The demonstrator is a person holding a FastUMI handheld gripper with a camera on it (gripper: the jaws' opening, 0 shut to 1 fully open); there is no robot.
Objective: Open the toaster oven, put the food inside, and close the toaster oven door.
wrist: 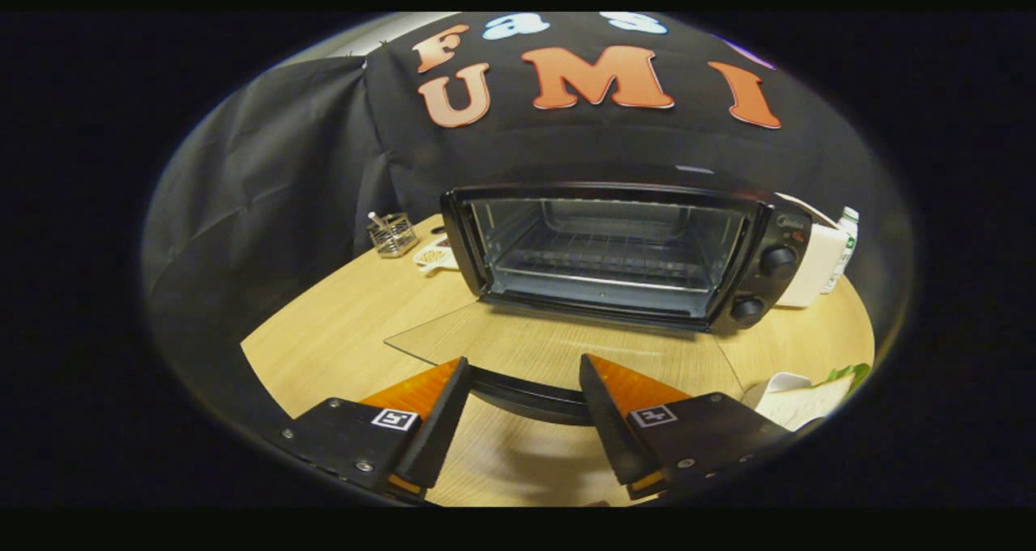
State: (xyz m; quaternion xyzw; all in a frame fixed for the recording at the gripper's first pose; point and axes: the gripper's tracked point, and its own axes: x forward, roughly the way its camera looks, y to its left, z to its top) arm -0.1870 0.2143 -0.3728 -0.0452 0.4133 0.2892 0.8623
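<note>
Straddling the lowered door's handle (526, 396), the spread fingers (441, 421) face the open toaster oven (615, 252) beyond.

Small brand mark on the toaster oven (615, 247) control panel, too blurred to read; no other legible text

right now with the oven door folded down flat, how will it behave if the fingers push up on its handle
The glass door likely swings stiffly on its hinge at the toaster oven. The curved handle, between the open fingers, looks smooth, so possibly slippery. Glass suggests closing gently.
</note>
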